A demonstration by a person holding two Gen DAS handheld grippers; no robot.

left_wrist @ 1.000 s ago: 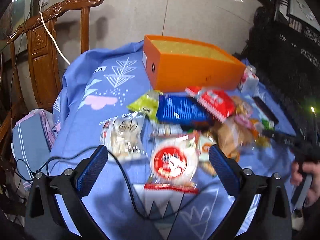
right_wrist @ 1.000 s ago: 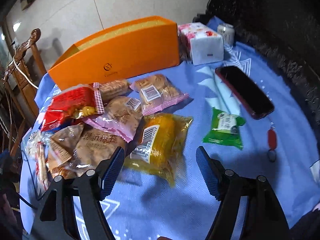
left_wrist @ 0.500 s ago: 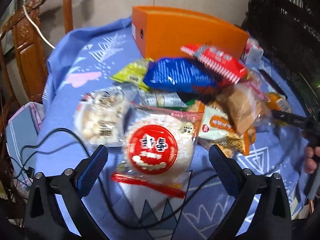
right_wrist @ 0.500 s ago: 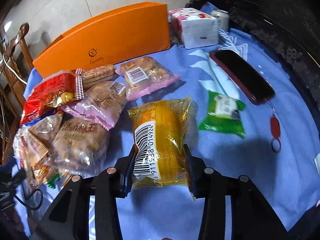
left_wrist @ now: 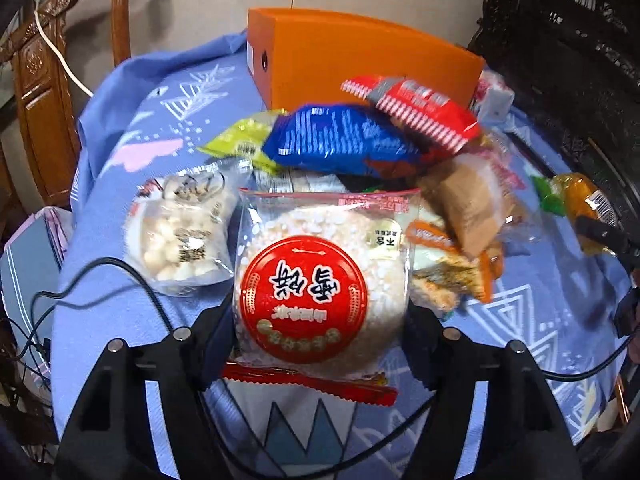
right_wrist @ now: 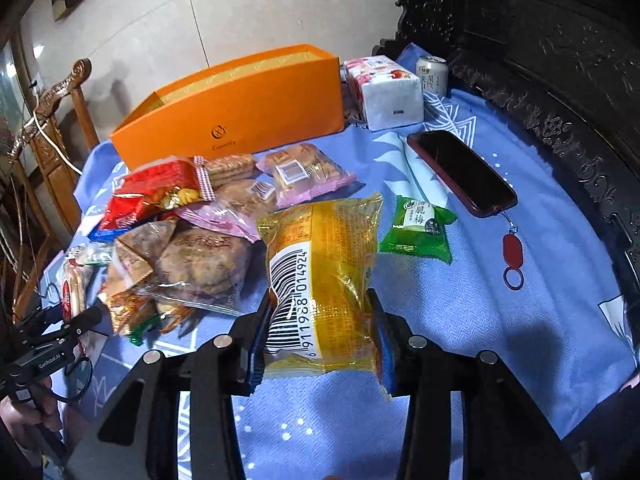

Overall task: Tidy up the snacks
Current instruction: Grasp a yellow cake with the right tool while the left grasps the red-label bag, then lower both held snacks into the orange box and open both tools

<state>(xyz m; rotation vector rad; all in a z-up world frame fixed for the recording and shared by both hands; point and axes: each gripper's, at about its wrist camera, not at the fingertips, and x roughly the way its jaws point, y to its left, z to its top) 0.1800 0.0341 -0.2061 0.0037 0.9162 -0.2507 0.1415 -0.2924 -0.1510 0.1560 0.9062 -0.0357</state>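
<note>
My left gripper [left_wrist: 320, 320] is shut on a round rice cracker pack with a red label [left_wrist: 316, 280], held above the blue cloth. My right gripper [right_wrist: 320, 340] is shut on a yellow snack pack with a barcode [right_wrist: 320, 276], lifted off the cloth. An open orange box [right_wrist: 236, 116] stands at the back of the table; it also shows in the left wrist view [left_wrist: 360, 68]. A pile of snack packs [right_wrist: 180, 232] lies in front of it. A small green pack [right_wrist: 420, 228] lies to the right.
A phone in a red case [right_wrist: 460, 172], a tissue pack [right_wrist: 384, 92] and a can [right_wrist: 432, 74] lie at the right back. A wooden chair [left_wrist: 40, 92] stands left. Dark carved furniture [right_wrist: 560, 80] borders the right. A black cable [left_wrist: 100, 268] crosses the cloth.
The left gripper closed on the rice cracker pack and lifted it. The right gripper, closed on the yellow pack half a second ago, raised it off the cloth.
</note>
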